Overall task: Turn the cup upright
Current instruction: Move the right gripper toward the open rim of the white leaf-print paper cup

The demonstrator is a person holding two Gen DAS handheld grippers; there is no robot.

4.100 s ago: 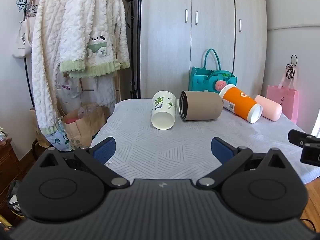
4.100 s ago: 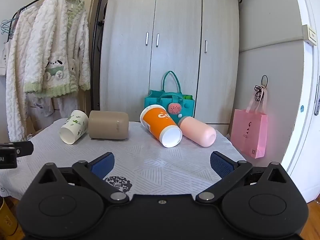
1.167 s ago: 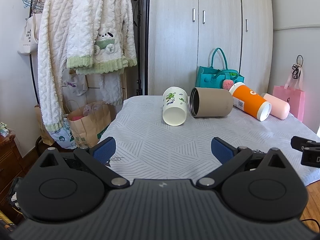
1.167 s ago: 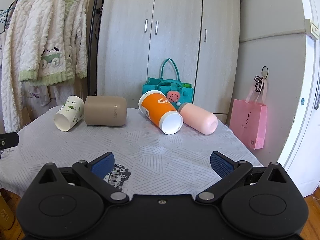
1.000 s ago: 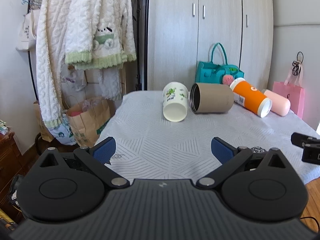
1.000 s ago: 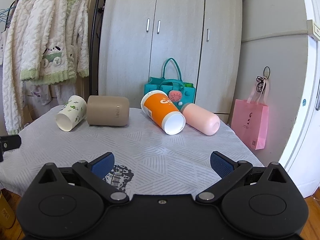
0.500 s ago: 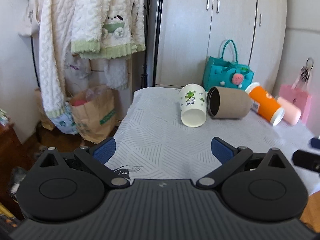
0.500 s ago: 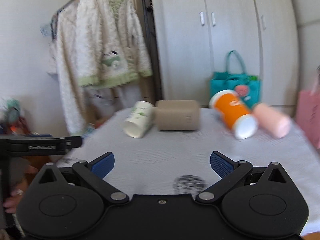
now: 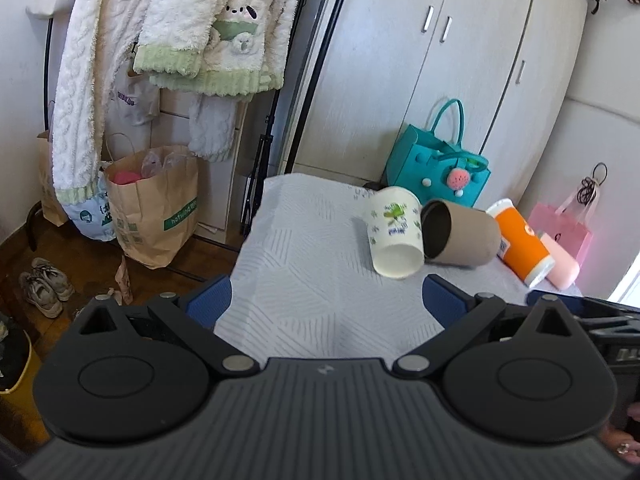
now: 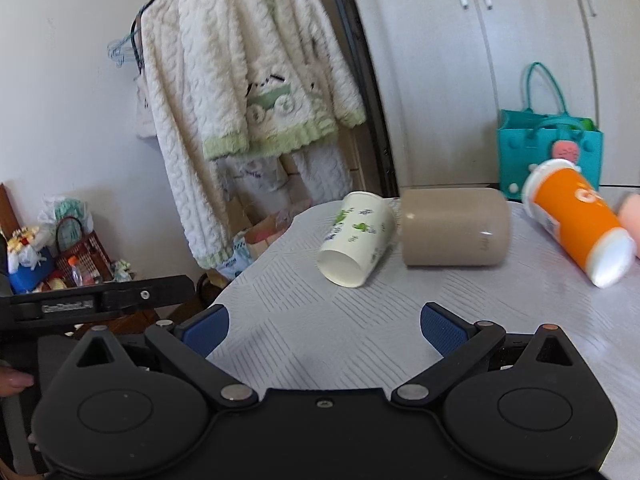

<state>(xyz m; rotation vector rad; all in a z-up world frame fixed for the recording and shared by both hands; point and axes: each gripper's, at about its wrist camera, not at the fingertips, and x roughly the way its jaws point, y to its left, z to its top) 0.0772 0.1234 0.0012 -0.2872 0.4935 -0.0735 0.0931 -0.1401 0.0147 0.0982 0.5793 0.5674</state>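
Several cups lie on their sides on the table (image 9: 304,280). A white paper cup with green prints (image 9: 394,232) (image 10: 356,238) lies leftmost, mouth toward me. Beside it lie a tan cup (image 9: 460,234) (image 10: 454,232), an orange cup with white rim (image 9: 522,246) (image 10: 578,220) and a pink cup (image 9: 562,262) (image 10: 632,214). My left gripper (image 9: 326,304) is open and empty over the table's near left part. My right gripper (image 10: 324,328) is open and empty, short of the white cup.
A rack of fluffy white clothes (image 9: 160,40) hangs left of the table. A brown paper bag (image 9: 154,204) and shoes (image 9: 44,286) are on the floor. A teal bag (image 9: 438,168) and pink bag (image 9: 560,228) stand behind, before a wardrobe (image 9: 440,80).
Both grippers have swung to the left and moved closer to the table. The white paper cup now sits nearer the middle of the right wrist view. The cups have not moved.
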